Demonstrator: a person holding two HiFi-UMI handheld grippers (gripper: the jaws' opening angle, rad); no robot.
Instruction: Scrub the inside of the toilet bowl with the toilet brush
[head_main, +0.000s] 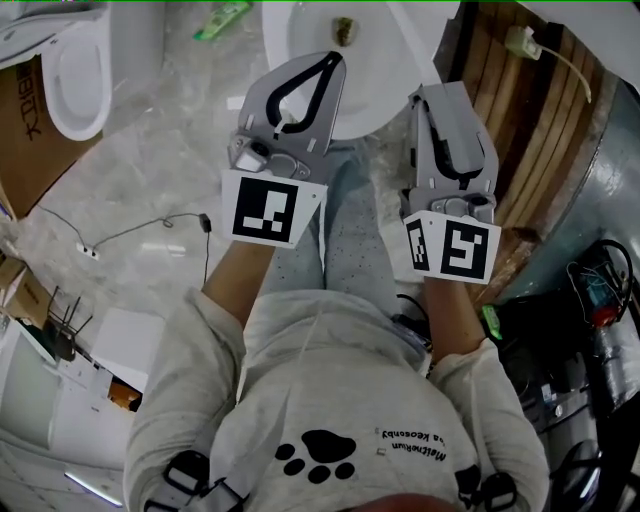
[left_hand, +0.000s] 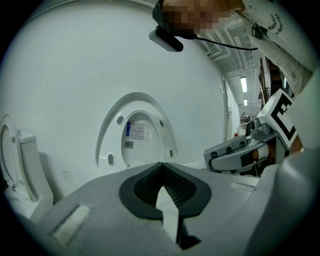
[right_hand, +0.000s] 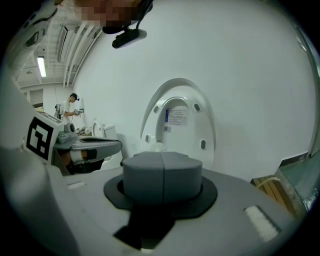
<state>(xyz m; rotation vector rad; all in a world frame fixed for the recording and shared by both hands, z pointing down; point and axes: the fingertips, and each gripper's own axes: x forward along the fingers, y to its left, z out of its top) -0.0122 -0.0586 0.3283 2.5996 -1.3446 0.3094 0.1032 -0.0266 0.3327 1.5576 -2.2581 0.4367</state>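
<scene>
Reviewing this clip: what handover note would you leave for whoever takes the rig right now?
Left gripper: shut, empty.
Right gripper: shut, empty.
Both point toward the toilet bowl, lid up.
Toilet brush: in neither gripper; a pale long-handled item on the wooden slats may be it, unclear.
Done: no scrubbing evident.
To do: fetch the brush, scrub inside the bowl.

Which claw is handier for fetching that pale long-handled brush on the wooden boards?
Right, probably: the pale long-handled brush lies on the wooden boards nearer the right gripper, while the left gripper hangs over the white toilet bowl. Both are shut and empty.
</scene>
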